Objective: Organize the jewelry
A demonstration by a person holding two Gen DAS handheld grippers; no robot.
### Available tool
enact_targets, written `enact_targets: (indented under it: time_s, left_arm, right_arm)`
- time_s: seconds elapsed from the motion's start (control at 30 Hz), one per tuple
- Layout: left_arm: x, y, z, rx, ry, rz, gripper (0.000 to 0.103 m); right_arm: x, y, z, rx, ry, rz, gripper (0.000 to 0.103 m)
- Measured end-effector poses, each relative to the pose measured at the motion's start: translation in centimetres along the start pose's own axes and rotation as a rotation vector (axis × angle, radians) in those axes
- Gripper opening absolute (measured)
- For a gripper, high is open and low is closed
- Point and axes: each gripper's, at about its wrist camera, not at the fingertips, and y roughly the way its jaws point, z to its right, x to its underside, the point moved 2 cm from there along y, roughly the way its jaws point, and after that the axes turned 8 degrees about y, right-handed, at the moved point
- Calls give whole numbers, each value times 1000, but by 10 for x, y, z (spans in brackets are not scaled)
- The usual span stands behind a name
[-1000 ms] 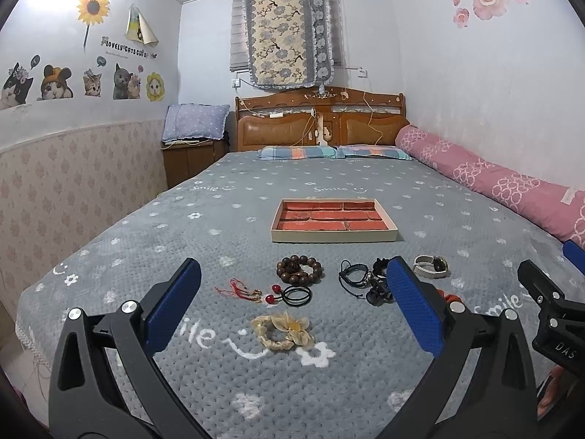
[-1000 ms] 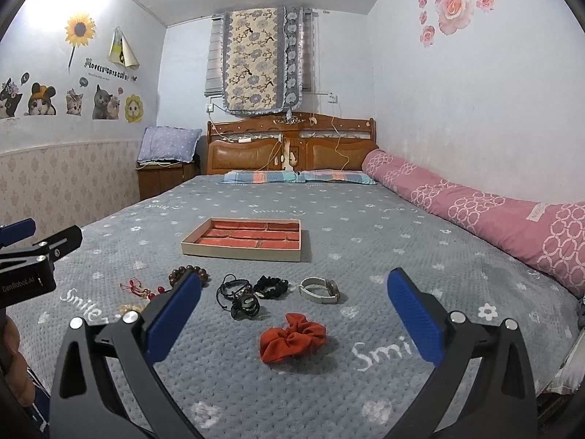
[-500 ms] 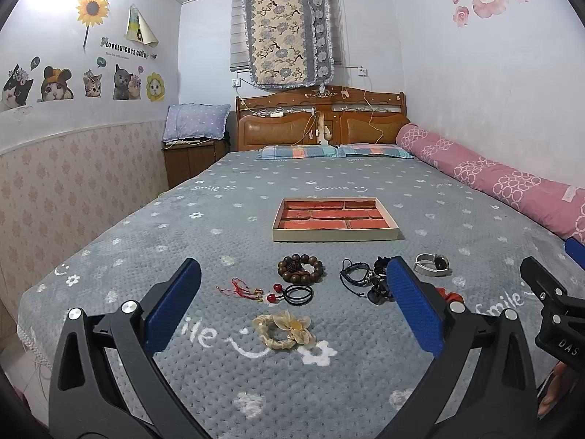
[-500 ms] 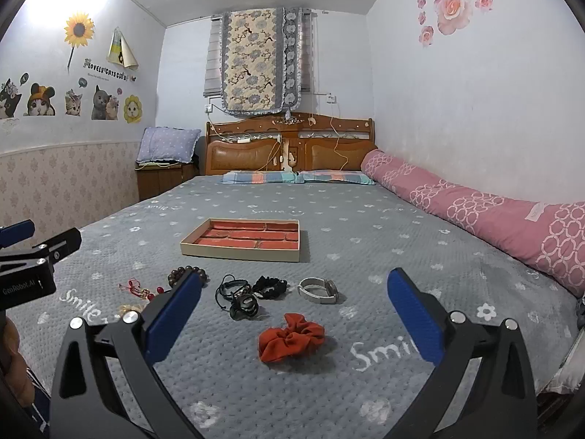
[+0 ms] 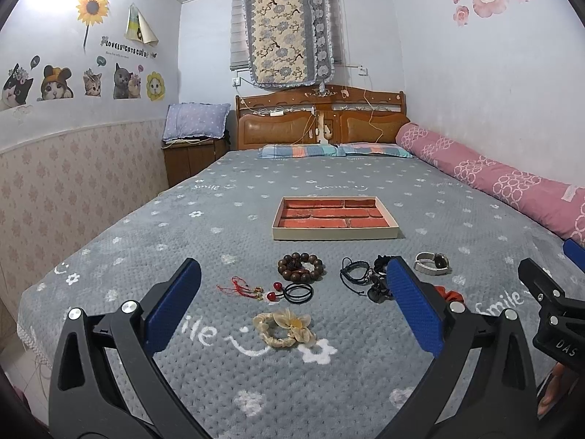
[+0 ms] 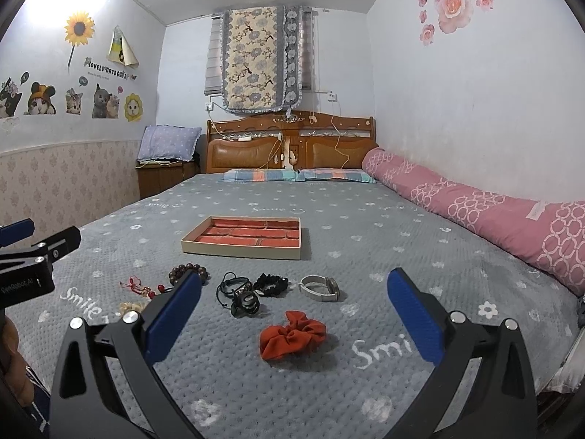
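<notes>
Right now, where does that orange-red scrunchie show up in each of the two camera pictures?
Left wrist view: the scrunchie peeks out low on the right, mostly hidden behind the gripper's right finger.
Right wrist view: the scrunchie lies in plain sight, low centre, between the fingers.
Shared landmark: the tray farther up the bed.

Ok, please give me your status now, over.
Left hand-held gripper open, empty. Right hand-held gripper open, empty. Tray empty, jewelry on the bedspread. Nothing in the way.

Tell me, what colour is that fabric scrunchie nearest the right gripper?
Orange-red fabric scrunchie; clearest in the right wrist view.
</notes>
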Motion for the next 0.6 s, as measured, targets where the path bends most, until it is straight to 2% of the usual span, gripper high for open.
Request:
enact_targets:
  time_s: [0.6]
  left_arm:
    - [4,3,3,10,0,-8,98]
  right_arm:
    - [2,3,2,11,6,-6,99]
